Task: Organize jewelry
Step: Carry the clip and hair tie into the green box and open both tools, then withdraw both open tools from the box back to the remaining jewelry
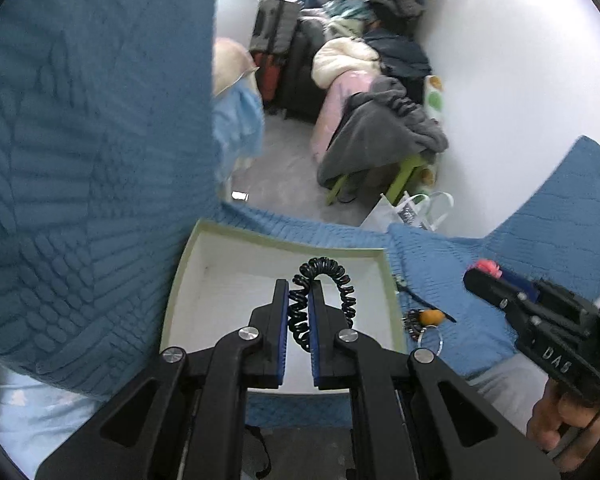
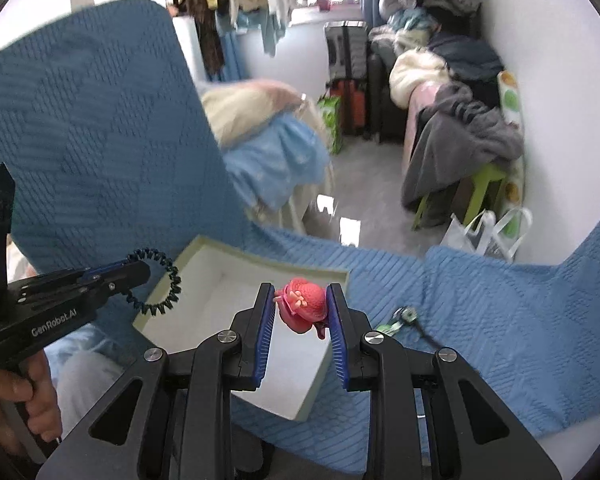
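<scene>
Right now I have both claws loaded and hanging over the open box, so I judge this to be the carry-and-drop step of sorting the jewelry. My left claw is pinched almost closed on a black spiral coil band; one side of the loop sits between the blue pads while the rest arches out past the fingertips, above the white inside of the box. My right claw stands narrow but not closed, gripping a pink hair clip with a small flower on it, held over the near right part of the same box. From the left view I can see that claw coming in from the right with the pink piece at its tip.

The box lies on a blue quilted bedspread and looks empty inside, as far as I can see. Beside it on the spread, to the right, lie a keyring with an orange charm and a dark thin piece I cannot name.

Next, I think, each claw needs to come lower into the box and ease apart. The coil may cling to the ribbed pads, so a slow release seems wise, and the two claws should keep apart.
</scene>
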### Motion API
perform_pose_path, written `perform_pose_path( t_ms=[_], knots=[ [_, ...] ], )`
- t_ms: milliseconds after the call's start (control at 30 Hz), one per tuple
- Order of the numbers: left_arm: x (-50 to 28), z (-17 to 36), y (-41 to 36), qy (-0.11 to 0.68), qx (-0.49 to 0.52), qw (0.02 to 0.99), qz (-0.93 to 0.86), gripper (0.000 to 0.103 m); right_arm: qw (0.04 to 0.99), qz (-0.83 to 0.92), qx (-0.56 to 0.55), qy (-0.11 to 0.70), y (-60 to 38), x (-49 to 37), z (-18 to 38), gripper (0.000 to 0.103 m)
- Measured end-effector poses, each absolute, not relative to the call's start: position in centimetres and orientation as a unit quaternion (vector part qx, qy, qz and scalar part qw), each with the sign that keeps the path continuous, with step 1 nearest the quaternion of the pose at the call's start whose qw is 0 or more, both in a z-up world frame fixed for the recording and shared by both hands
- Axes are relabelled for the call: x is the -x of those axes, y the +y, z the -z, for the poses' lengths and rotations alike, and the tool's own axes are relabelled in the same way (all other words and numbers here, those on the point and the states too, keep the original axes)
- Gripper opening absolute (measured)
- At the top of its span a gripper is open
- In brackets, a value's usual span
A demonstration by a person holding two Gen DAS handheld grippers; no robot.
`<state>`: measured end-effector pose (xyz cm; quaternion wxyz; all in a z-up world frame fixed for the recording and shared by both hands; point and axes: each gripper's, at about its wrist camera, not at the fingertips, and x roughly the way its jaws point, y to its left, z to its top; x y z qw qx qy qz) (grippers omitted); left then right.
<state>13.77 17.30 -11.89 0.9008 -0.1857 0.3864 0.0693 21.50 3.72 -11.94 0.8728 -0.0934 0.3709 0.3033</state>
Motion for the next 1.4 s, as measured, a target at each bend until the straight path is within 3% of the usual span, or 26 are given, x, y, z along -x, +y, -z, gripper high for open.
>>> perform_pose_path(
  t_ms=[500,933,967,1100,1400],
  knots=[
    [-16.5,18.7,19.5,0.463,0.198,0.858,-0.101,0.009,0.814,-0.288,0.121,0.490,7.8,-24.1,22.5,0.023],
    [-16.2,19.2,20.3,0.472,0.203,0.851,-0.109,0.011,0.803,-0.296,0.129,0.501,8.4,-24.4,23.5,0.024],
    [-16.2,19.1,20.3,0.471,0.206,0.851,-0.107,0.015,0.804,-0.296,0.128,0.500,8.4,-24.4,23.4,0.025],
    [-15.6,18.0,20.3,0.458,0.203,0.856,-0.126,0.051,0.807,-0.303,0.120,0.493,8.0,-24.3,22.7,0.037],
    [-14.1,13.8,18.6,0.407,0.176,0.887,-0.126,0.062,0.827,-0.315,0.111,0.453,6.8,-23.6,19.1,0.037]
  ],
)
